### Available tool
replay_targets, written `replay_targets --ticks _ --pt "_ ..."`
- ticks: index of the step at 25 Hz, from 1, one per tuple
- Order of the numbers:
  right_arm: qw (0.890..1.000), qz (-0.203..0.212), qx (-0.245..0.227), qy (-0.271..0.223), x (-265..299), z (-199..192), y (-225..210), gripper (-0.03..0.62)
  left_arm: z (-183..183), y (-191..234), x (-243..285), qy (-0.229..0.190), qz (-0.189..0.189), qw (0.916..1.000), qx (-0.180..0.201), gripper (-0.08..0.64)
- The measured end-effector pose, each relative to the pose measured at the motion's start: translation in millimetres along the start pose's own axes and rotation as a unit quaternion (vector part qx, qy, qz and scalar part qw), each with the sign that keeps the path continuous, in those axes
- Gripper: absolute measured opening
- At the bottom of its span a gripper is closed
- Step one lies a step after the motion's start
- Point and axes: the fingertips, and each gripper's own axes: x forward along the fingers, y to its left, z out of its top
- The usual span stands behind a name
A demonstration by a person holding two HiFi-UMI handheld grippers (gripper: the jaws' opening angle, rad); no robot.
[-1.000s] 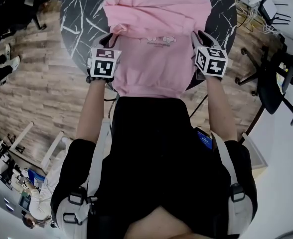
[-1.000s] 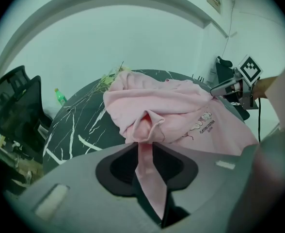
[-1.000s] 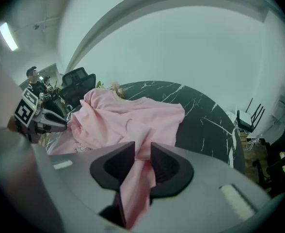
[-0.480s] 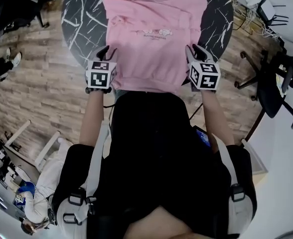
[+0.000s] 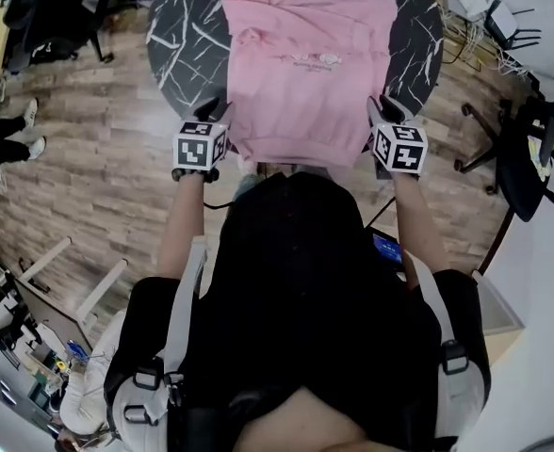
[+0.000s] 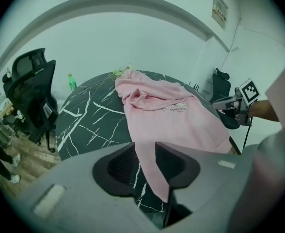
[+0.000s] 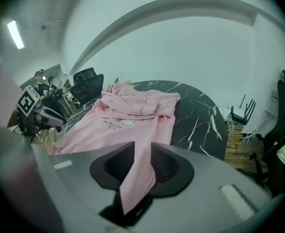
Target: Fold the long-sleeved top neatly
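The pink long-sleeved top (image 5: 310, 73) lies front-up on the round black marble table (image 5: 183, 36), its sleeves folded in near the collar. Its hem reaches the near table edge. My left gripper (image 5: 211, 116) holds the hem's left corner and my right gripper (image 5: 382, 111) holds the right corner. In the left gripper view the jaws (image 6: 143, 149) have just been opening a little, but a strip of the pink top (image 6: 171, 115) still fills the gap between them. In the right gripper view the jaws (image 7: 142, 152) pinch a fold of the top (image 7: 128, 115).
Black office chairs stand left (image 5: 41, 17) and right (image 5: 531, 149) of the table on the wooden floor. A green bottle (image 6: 71, 81) stands at the table's far edge. Someone's shoes (image 5: 13, 144) show at the left. Cables and a white box (image 5: 489, 8) lie at the upper right.
Both grippers have drawn back toward the person's body, dragging the top across the table, so its hem now sits at the near edge.
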Motion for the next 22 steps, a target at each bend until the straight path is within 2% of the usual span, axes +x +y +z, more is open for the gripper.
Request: replay_targets --ticks 4,10,12,16,20,22 --pt "1.0 -0.027 0.011 0.005 -15.9 -18.8 17.3 0.117 -16.8 -5.0 -5.4 0.001 -0.041 0.9991 0.011 0.138" --pt "0.992 -0.078 0.092 0.026 -50.9 -94.4 46.1 0.159 -76.1 -33.2 -10.0 0.037 -0.114 0.9912 0.056 0.171" --pt "0.987 -0.093 0.126 0.027 -52.7 -115.2 52.6 0.183 -88.6 -38.4 -10.0 0.046 -0.131 0.9891 0.049 0.223" --pt "0.974 -0.107 0.198 0.016 -52.7 -133.0 59.7 0.204 -107.1 -45.8 -7.1 0.067 -0.148 0.986 0.036 0.235" --pt "0.973 -0.125 0.191 0.029 -49.4 -141.1 65.3 0.179 -114.5 -42.2 -3.1 0.074 -0.142 0.985 0.065 0.179" --pt "0.974 -0.117 0.19 0.03 -47.7 -146.4 73.2 0.118 -119.9 -43.0 -2.9 0.079 -0.154 0.9824 0.07 0.13"
